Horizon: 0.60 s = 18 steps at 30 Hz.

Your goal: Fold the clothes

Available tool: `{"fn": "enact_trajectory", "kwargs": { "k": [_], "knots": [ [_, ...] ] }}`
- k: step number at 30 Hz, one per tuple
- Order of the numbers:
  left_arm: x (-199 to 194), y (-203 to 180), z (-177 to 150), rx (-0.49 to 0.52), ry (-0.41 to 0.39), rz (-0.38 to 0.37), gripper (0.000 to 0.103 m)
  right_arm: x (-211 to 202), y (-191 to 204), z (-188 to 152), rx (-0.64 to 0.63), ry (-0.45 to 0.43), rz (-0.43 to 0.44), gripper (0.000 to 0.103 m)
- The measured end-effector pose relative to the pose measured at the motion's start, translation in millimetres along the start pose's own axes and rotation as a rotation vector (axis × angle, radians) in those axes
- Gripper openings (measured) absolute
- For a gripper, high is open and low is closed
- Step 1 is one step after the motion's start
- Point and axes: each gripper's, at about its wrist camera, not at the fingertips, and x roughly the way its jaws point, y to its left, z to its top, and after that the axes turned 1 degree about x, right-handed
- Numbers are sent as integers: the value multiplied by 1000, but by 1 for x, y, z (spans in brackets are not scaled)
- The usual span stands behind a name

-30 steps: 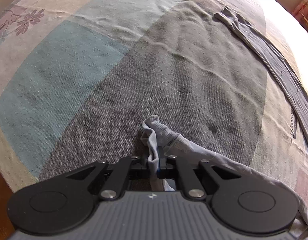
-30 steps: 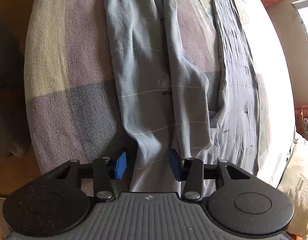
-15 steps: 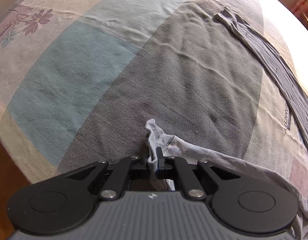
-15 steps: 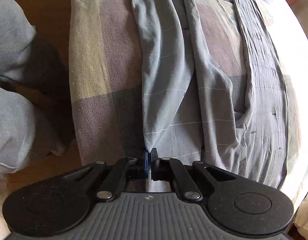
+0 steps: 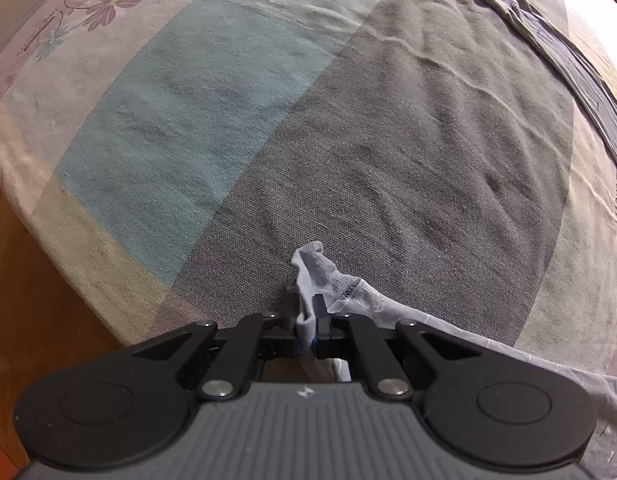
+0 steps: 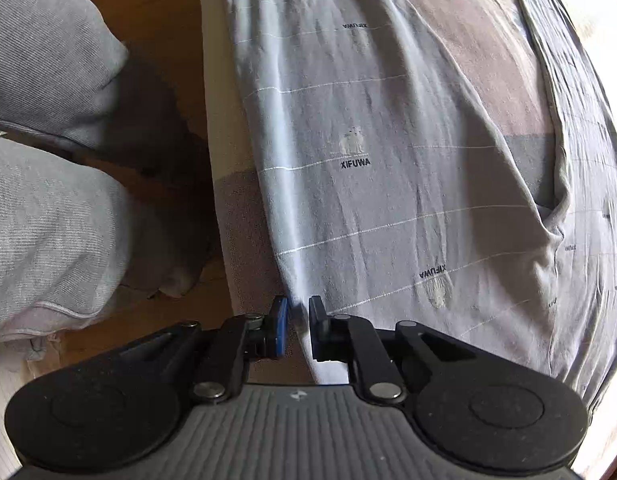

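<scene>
The garment (image 6: 388, 184), a pale grey-blue piece printed with thin white lines and small "XIFUWA" marks, lies stretched lengthwise over a bed (image 5: 348, 140) covered in a sheet of large coloured blocks. The left tongs (image 5: 306, 316) are closed on a ribbed cuff (image 5: 320, 272) at one end of it, the fabric bunched between the pads and standing up past them; the grip at an extremity looks intended to anchor that end so the cloth can be drawn taut or carried over. The right tongs (image 6: 296, 320) point down at the long edge of the garment nearest the side of the bed; their jaws are opening, a narrow gap shows, and a blurred fold of the edge (image 6: 298, 312) sits between the pads, so whether it is gripped cannot be confirmed. In my judgement the two holds at opposite parts serve to control a lengthwise fold. A second, darker strip of cloth (image 5: 568, 64) lies well apart near the far edge of the bed. The person's legs in grey ribbed trousers (image 6: 48, 200) stand beside the bed.
</scene>
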Motion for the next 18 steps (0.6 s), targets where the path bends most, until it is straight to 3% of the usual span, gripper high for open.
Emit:
{"fn": "enact_trajectory", "kwargs": {
  "k": [4,8,14,18],
  "knots": [
    [1,3,4,-24,16,-15,13,-10,-1,-26,75,43,-74,33],
    [-8,8,2,-22,24,-2,43,-10,-23,-63,242,129,-119,37],
    [-23,7,6,-15,39,62,47,-12,-82,-140,1036,44,-6,50],
    [-28,-14,16,27,35,79,48,-2,-91,-189,1415,-72,73,51]
  ]
}}
